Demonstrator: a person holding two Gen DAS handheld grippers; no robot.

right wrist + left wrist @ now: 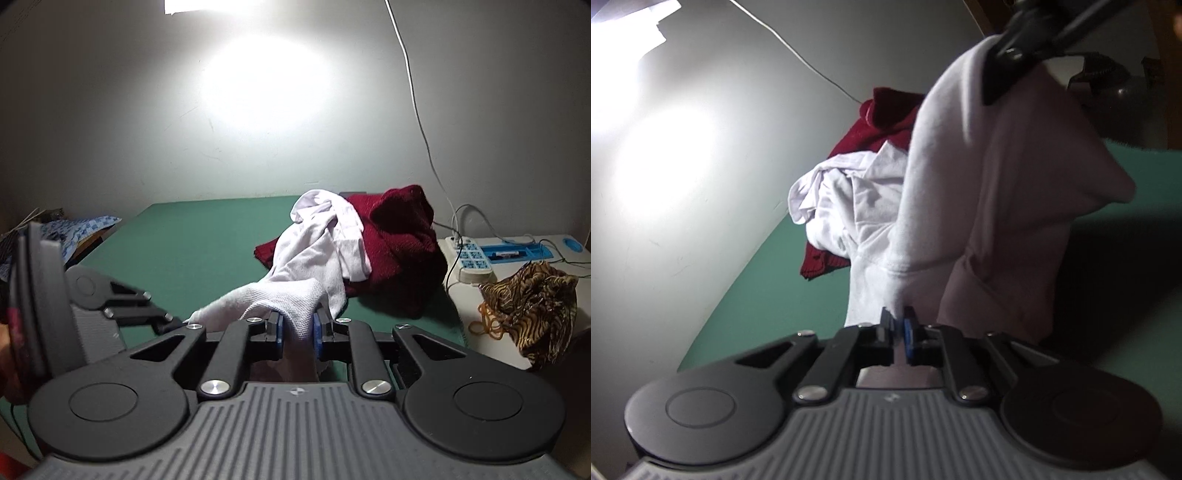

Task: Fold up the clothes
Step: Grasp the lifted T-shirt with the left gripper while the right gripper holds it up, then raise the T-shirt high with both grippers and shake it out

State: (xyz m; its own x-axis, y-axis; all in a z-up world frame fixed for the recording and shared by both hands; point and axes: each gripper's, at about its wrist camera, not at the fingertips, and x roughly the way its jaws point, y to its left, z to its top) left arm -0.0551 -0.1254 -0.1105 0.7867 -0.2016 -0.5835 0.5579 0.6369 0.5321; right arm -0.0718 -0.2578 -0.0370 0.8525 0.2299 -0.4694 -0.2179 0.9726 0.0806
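A pale white garment (979, 192) hangs stretched between both grippers above the green table (768, 295). My left gripper (899, 326) is shut on a lower edge of it, the cloth pinched between the blue pads. The right gripper (1006, 59) shows at the top right of the left wrist view, clamped on the garment's upper part. In the right wrist view my right gripper (297, 328) is shut on a white knit fold (295, 299), and the left gripper (171, 323) sits just to the left at the cloth's end. The garment trails back to a pile.
A dark red sweater (402, 240) and more white cloth (325, 221) are heaped at the table's back right. Beside the table stand a white power strip (469, 258) with cables and a tiger-print cloth (532, 306). Blue patterned fabric (74, 229) lies far left. A wall stands behind.
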